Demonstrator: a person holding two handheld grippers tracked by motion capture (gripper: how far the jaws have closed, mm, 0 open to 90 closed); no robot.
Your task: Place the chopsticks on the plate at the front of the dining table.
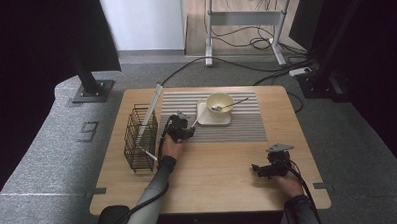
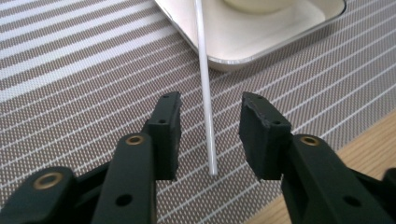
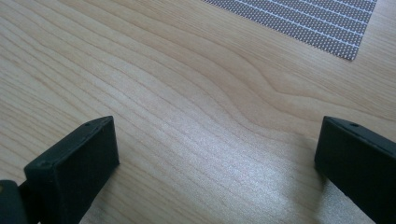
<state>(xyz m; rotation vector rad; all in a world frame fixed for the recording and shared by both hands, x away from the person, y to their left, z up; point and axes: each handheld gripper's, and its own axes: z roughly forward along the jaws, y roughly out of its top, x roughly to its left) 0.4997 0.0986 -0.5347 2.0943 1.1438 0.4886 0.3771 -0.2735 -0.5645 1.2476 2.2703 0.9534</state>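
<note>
L gripper (image 2: 210, 135) is being lined up astride a white chopstick (image 2: 204, 88) lying on the striped placemat (image 2: 70, 93), tip resting on the square plate (image 2: 261, 42); jaws spread, pads not touching. Stick should be kept centred w/ pads low before closing. R gripper (image 3: 217, 154) is being held idle over the table (image 3: 187, 93), jaws wide.

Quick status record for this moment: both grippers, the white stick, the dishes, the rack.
left gripper: open, jaws either side of the white stick, not touching it
white stick: lies on the striped mat, far end resting on the plate
plate: on mat, holds bowl with spoon
right gripper: open, over bare table
wire rack: left of mat
</note>
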